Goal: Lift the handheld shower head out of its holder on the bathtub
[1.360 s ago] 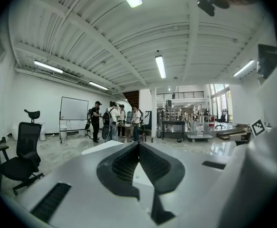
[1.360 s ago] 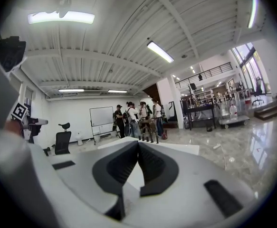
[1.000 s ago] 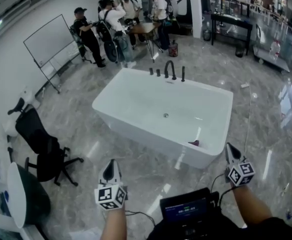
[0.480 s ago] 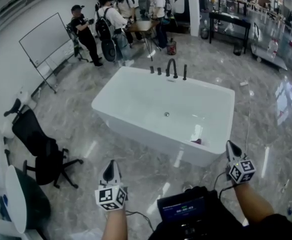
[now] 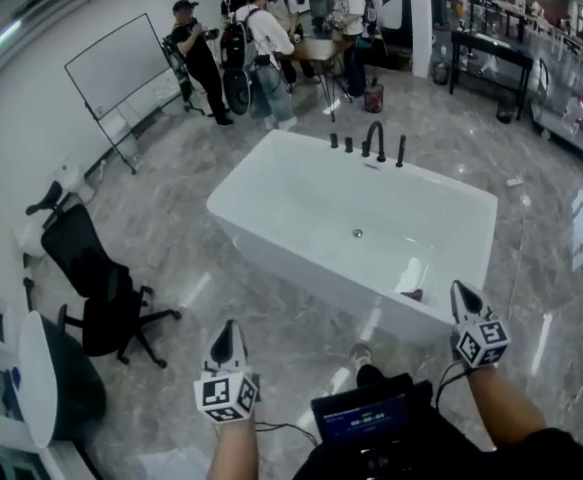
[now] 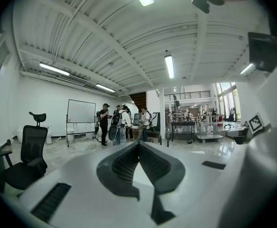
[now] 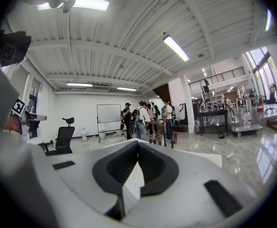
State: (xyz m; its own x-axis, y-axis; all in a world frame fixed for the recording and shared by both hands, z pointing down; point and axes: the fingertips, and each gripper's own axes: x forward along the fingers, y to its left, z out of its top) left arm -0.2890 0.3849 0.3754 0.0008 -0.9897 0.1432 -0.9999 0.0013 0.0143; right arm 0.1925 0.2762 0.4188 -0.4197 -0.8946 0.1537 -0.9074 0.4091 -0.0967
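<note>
The white bathtub (image 5: 301,268) stands in the middle of the head view. On its far rim are a black arched faucet (image 5: 374,138), small black knobs, and the thin black handheld shower head (image 5: 401,151), upright in its holder. My left gripper (image 5: 228,328) is shut and empty over the floor, short of the tub's near side. The right gripper (image 5: 458,290), also shut and empty, is at the tub's near right corner. Both gripper views look level across the tub toward the fittings; the left gripper (image 6: 139,145) and right gripper (image 7: 138,142) show their jaws meeting.
A black office chair (image 5: 101,288) stands at the left, with a whiteboard (image 5: 121,68) behind it. Several people (image 5: 261,38) gather round a table beyond the tub. A small dark red thing (image 5: 411,294) lies inside the tub near its front rim. The floor is grey marble.
The tub has drawn nearer and shifted right in the head view. Both grippers have moved toward it, the right one now reaching its near corner. Both stay shut.
</note>
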